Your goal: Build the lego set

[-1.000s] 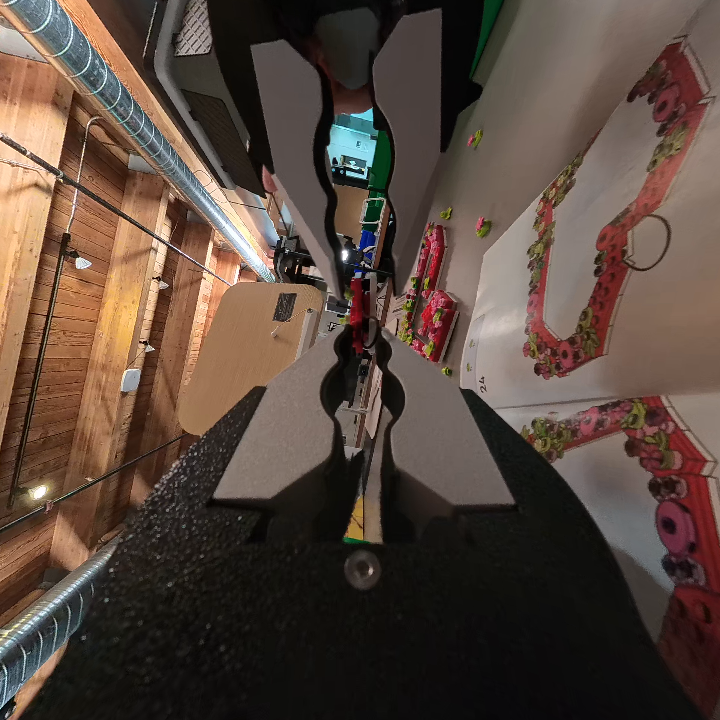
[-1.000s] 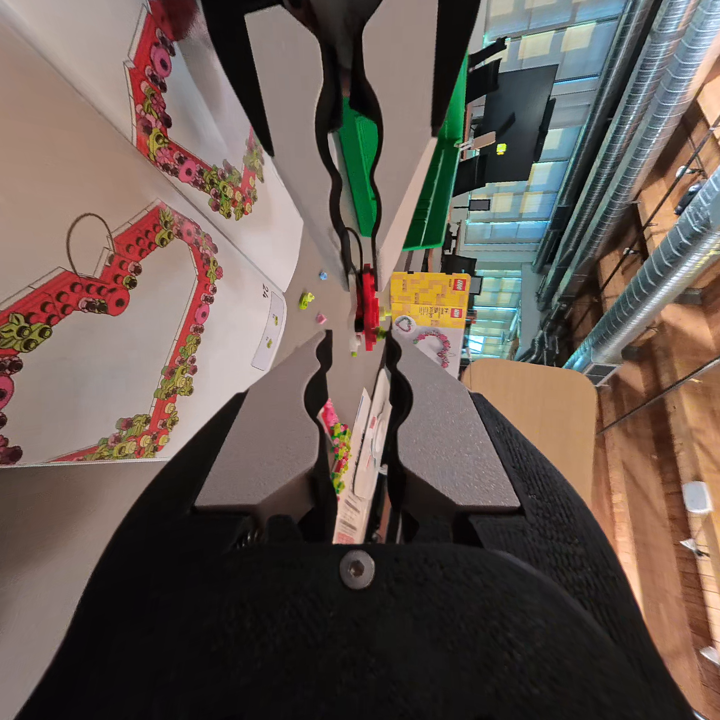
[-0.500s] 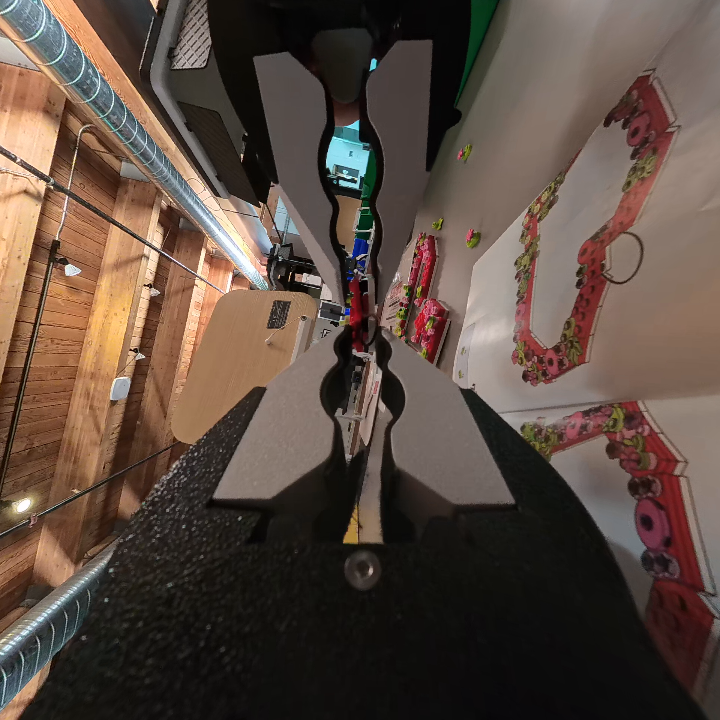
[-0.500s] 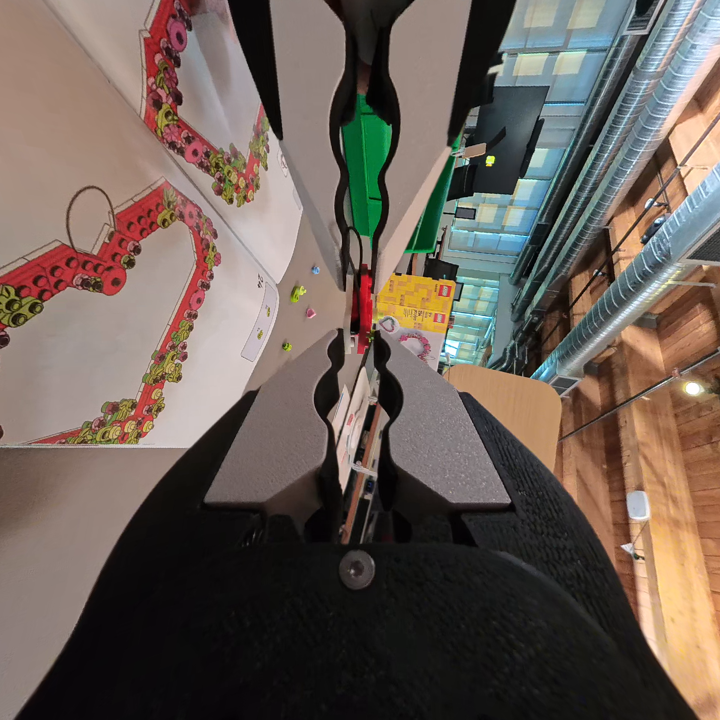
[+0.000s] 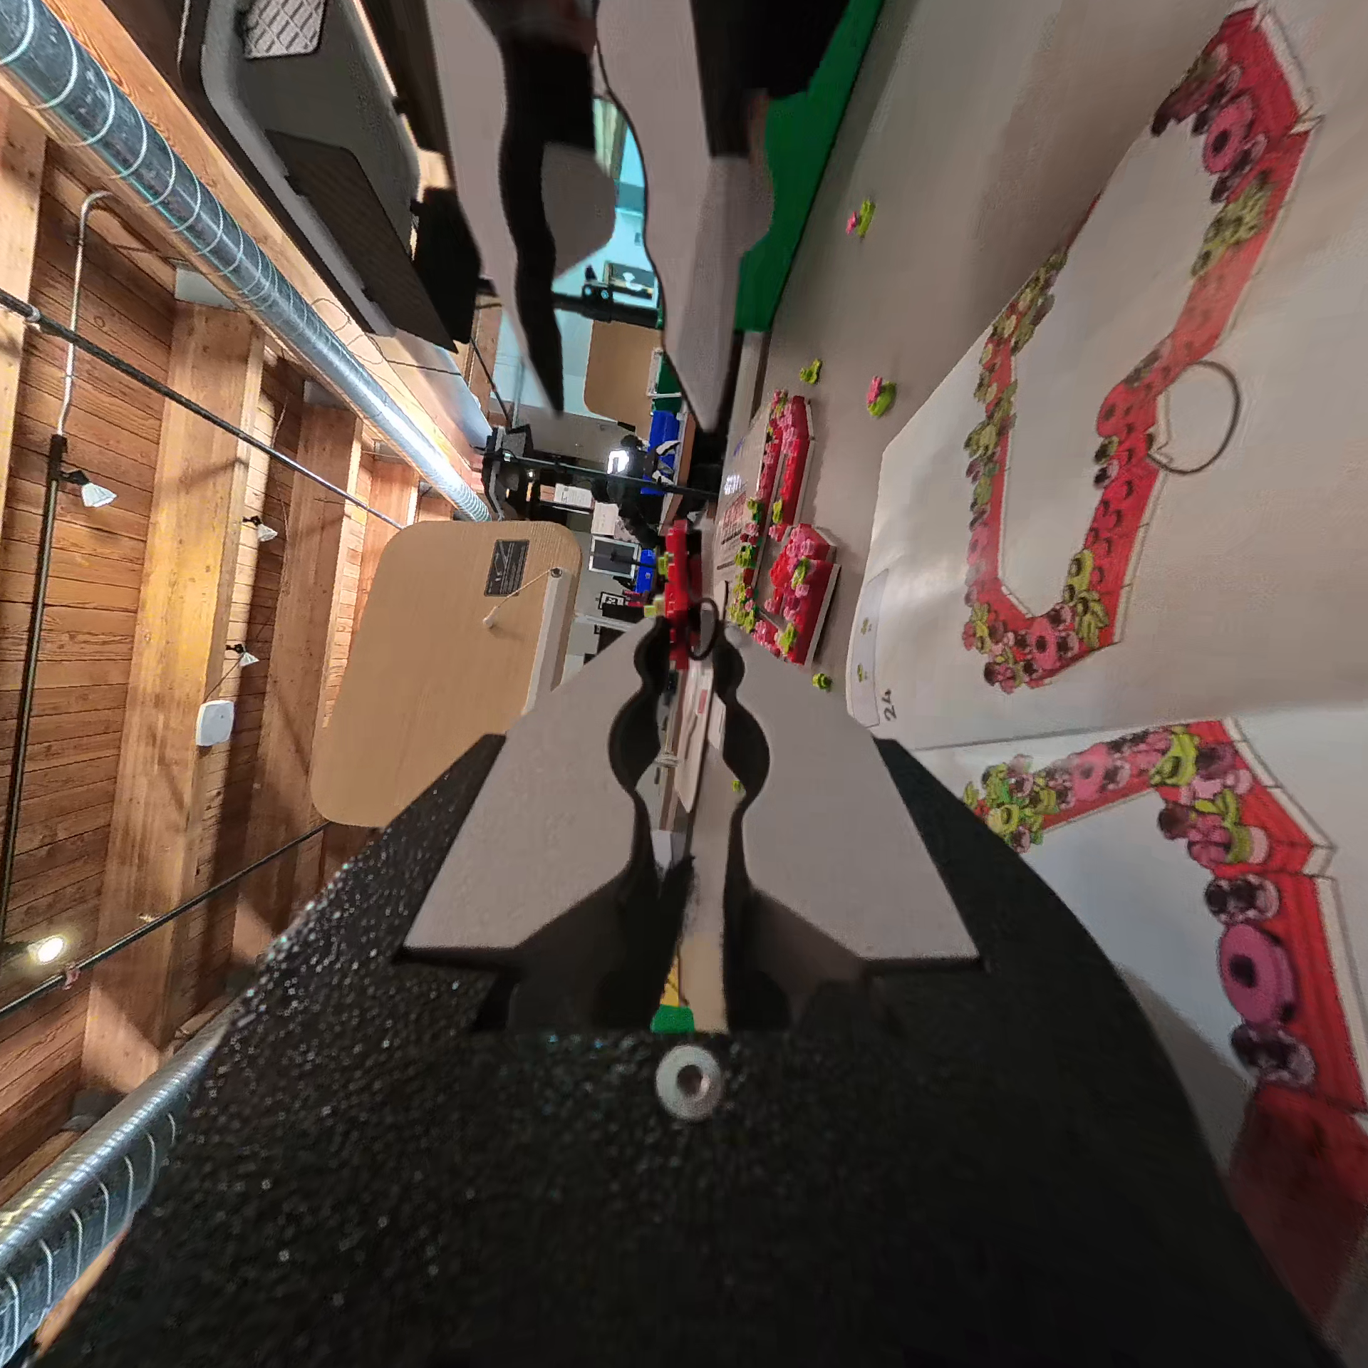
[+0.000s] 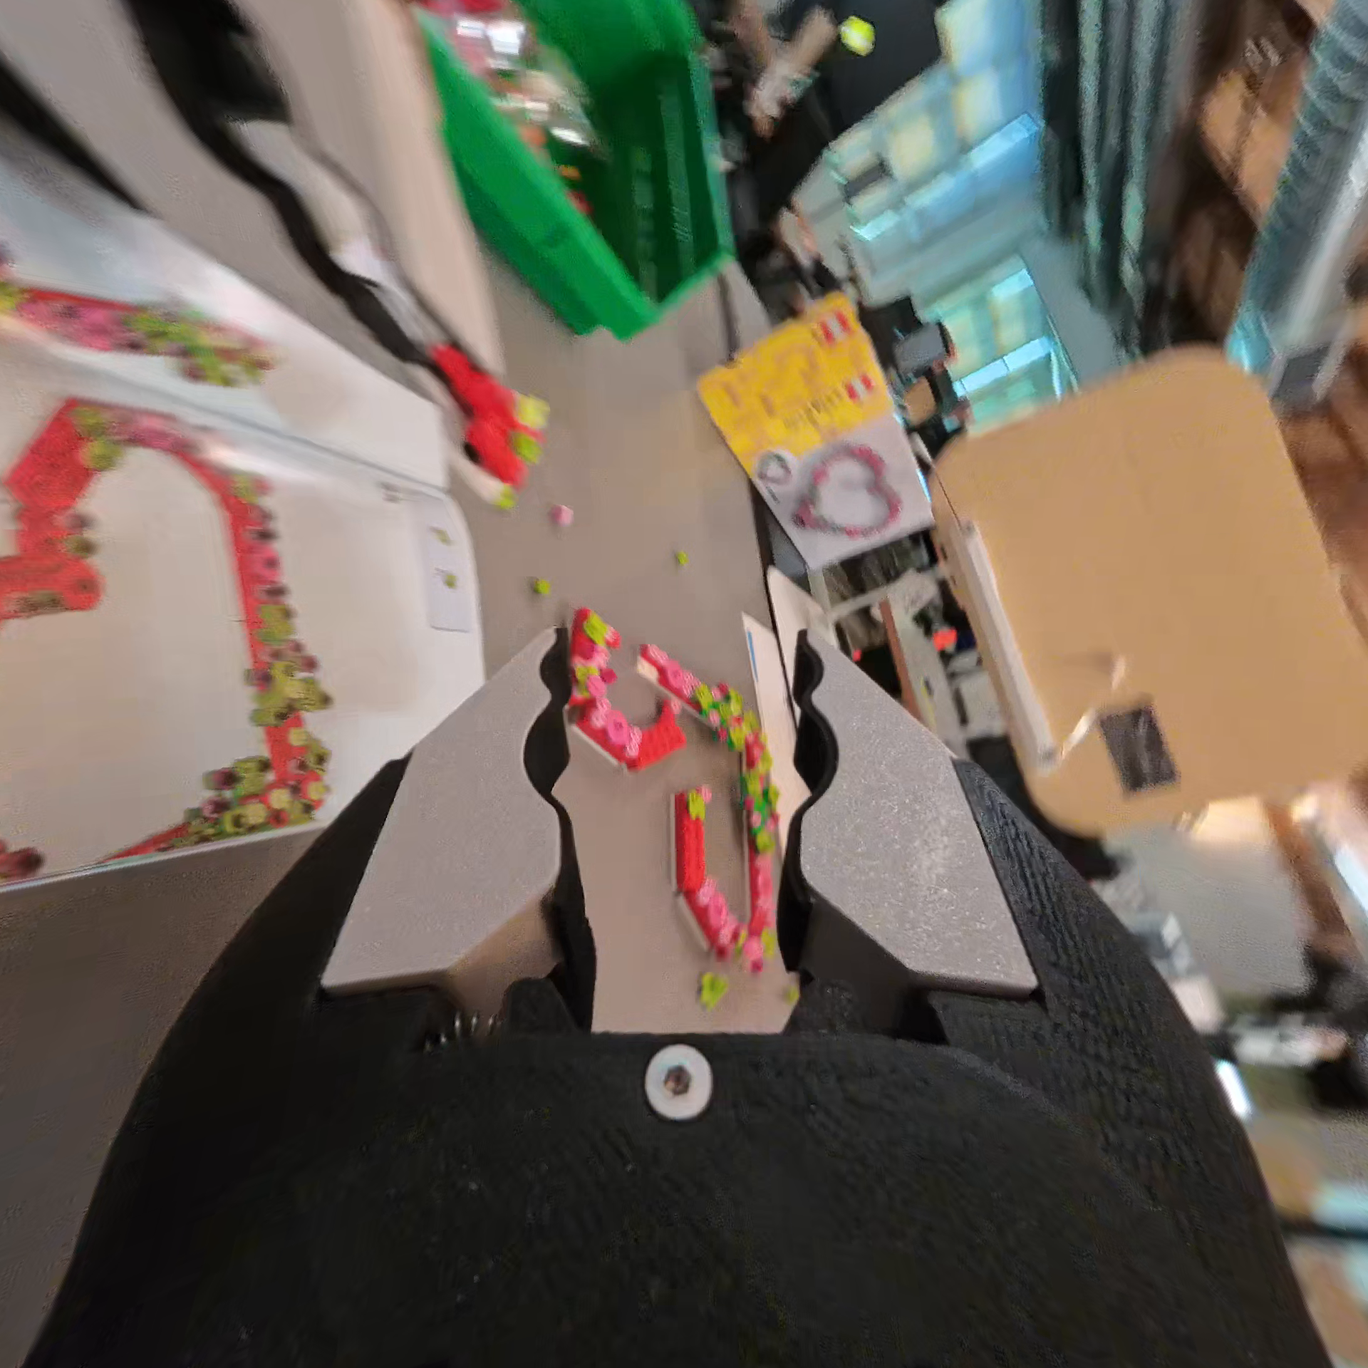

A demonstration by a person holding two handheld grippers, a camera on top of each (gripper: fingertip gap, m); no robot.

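My left gripper (image 5: 690, 640) is shut on a small red lego section (image 5: 677, 585) with lime studs and a black ring (image 5: 703, 636), held above the table. The same section (image 6: 485, 429) shows blurred at the left gripper's tips in the right wrist view. My right gripper (image 6: 675, 644) is open and empty, and it also shows open at the top of the left wrist view (image 5: 633, 418), apart from the red section. Two red heart sections with pink and green flowers (image 6: 629, 733) (image 6: 740, 873) lie on the grey table between its fingers. They also show in the left wrist view (image 5: 785, 585).
White instruction sheets with heart pictures (image 5: 1258, 555) (image 6: 148, 592) cover one side of the table. A green bin (image 6: 592, 185) and a yellow set box (image 6: 807, 392) stand farther off. Small loose flower pieces (image 5: 881, 396) (image 6: 561, 514) are scattered on the table. About 9 cm separates my left fingertips from my right.
My right gripper opened, let go of the red section and swung away over the heart sections on the table. My left gripper keeps hold of the red section.
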